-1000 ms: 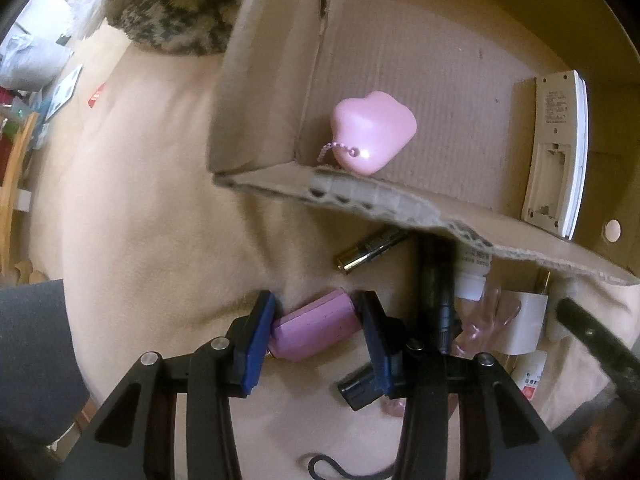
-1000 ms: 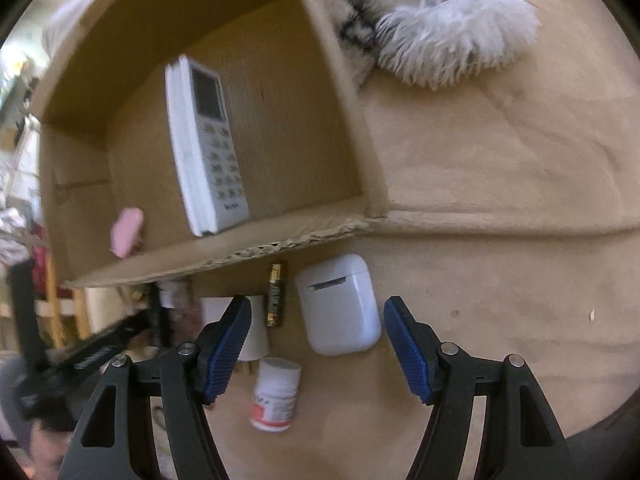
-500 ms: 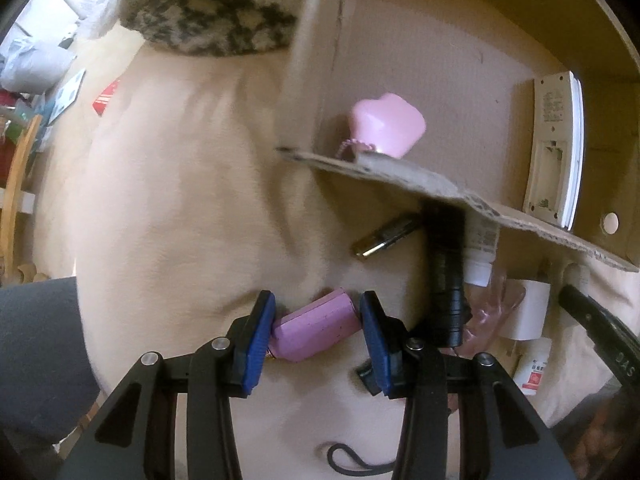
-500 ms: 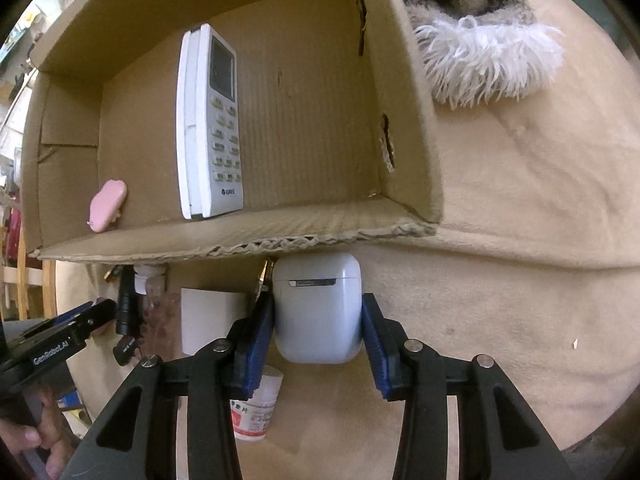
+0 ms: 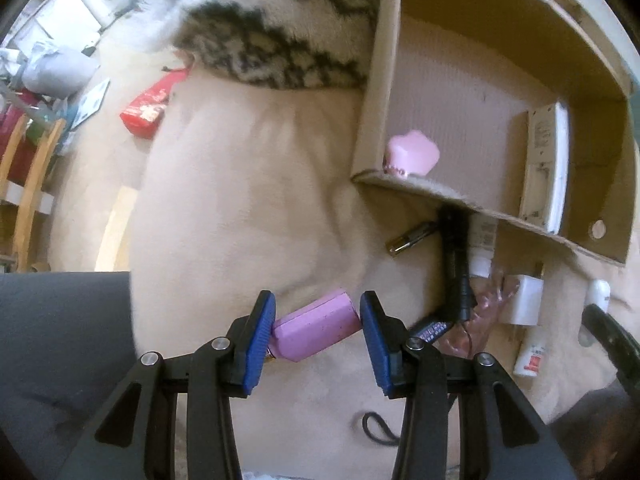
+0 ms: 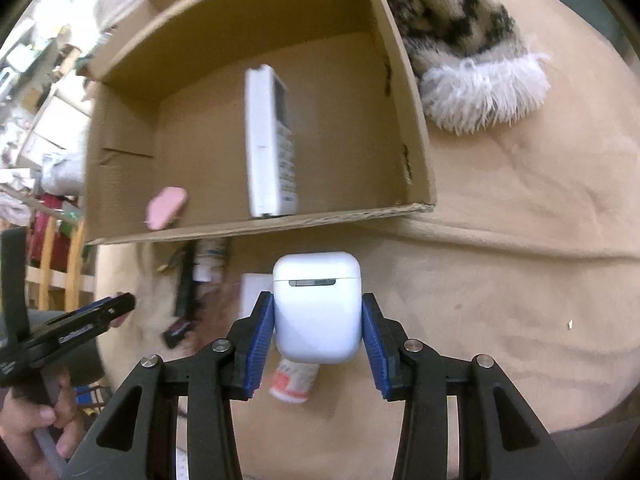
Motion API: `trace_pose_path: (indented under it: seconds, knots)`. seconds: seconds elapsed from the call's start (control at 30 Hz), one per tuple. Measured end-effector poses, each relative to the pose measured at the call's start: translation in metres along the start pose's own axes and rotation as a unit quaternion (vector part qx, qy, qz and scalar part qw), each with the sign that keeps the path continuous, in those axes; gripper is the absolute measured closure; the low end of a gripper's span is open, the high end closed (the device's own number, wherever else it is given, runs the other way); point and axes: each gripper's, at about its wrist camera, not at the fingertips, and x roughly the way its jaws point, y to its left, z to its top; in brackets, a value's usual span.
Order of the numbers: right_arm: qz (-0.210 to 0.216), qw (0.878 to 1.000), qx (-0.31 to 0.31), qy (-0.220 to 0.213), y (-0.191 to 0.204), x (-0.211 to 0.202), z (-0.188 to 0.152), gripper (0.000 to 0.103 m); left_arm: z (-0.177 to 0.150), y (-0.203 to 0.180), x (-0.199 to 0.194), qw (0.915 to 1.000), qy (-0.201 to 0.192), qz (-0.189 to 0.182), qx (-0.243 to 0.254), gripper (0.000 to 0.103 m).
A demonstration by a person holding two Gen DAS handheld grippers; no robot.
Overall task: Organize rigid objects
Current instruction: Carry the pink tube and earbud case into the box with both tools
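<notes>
The left gripper (image 5: 318, 330) has its 2 blue-padded fingers (image 5: 260, 338) closed on a small pink rectangular block (image 5: 316, 330), which sits crosswise between the pads, tilted with its right end higher, above the beige plush cushion (image 5: 248, 200). The right gripper (image 6: 318, 328) is clamped on a white rounded plastic earbud case (image 6: 317, 306); the case stands upright between the pads, its lid seam and upper part rising above the fingertips (image 6: 262, 328).

Ahead of both claws lies an open brown cardboard box (image 6: 412, 128) resting on the cushion. Inside it are 2 things — a white remote control (image 6: 270, 140) near the middle of the floor, and a pink heart-shaped charm (image 5: 414, 154) toward the left wall, well apart from the remote.

On the cushion just in front of the box's near wall lie loose items: a metallic cylindrical battery (image 5: 410, 238), a black stick-shaped device (image 5: 456, 264) beside it, a white square charger plug (image 5: 526, 300), and a small white bottle with a red label (image 6: 292, 380) directly beneath the earbud case. A black cord loop (image 5: 376, 428) lies near the left claw's base. A spotted furry blanket (image 6: 460, 40) sits against the box's right side, and a red packet (image 5: 150, 106) lies off the cushion, far left.
</notes>
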Motion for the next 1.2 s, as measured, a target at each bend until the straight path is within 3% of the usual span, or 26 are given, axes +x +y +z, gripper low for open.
trace_pose_path:
  seconds: [0.27, 0.43, 0.9, 1.2]
  knots:
    - [0.032, 0.997, -0.038, -0.062, 0.016, -0.040, -0.015, 0.058, 0.000, -0.003, -0.062, 0.9964, -0.084, -0.006, 0.010, 0.063]
    - [0.044, 0.992, -0.061, -0.101, 0.029, -0.061, -0.004, 0.058, 0.015, -0.020, -0.089, 0.9925, -0.120, -0.010, 0.021, 0.063]
    - [0.050, 0.987, -0.085, -0.130, 0.041, -0.063, 0.062, 0.058, 0.074, -0.069, -0.099, 0.9816, -0.174, -0.010, 0.079, 0.063]
    - [0.044, 0.991, -0.073, -0.108, 0.032, -0.020, 0.090, 0.058, 0.095, -0.100, -0.061, 0.9780, -0.165, -0.001, 0.127, 0.063]
